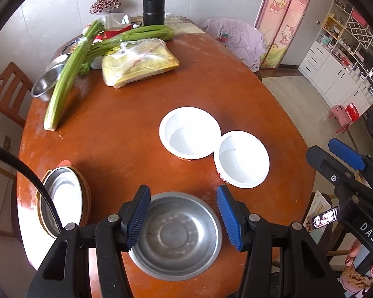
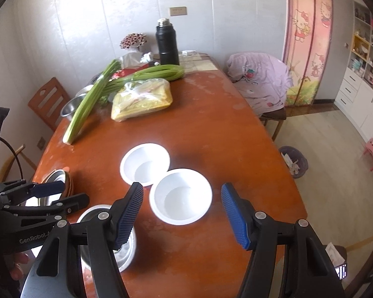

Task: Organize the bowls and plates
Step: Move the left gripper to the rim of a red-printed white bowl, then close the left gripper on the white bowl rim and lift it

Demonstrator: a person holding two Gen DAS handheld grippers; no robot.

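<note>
Both claws stand open and hold nothing. Left gripper (image 1: 184,214) hangs above the steel bowl (image 1: 175,236), which sits on the near edge of the round table (image 1: 141,114); its blue pads are apart on either side of the bowl and do not touch it. Right gripper (image 2: 182,214) looks down at the nearer white bowl (image 2: 181,196), also without contact. A second white bowl (image 2: 144,162) rests just behind it, and their rims touch or almost touch.

The steel bowl looks light, stiff and smooth, so it probably slips easily; the rim seems the best place to pinch it. The white bowls look thin and very light, perhaps plastic or foam, so a gentle pinch on the rim seems safer than a hard squeeze. At the left edge of the table a stack of dishes (image 1: 62,198) waits, with a metal one on top.

Farther away lie celery stalks (image 1: 69,74), a plastic bag of food (image 1: 139,62), another metal bowl (image 1: 46,84) and a black flask (image 1: 153,3). They are well apart and block nothing.
</note>
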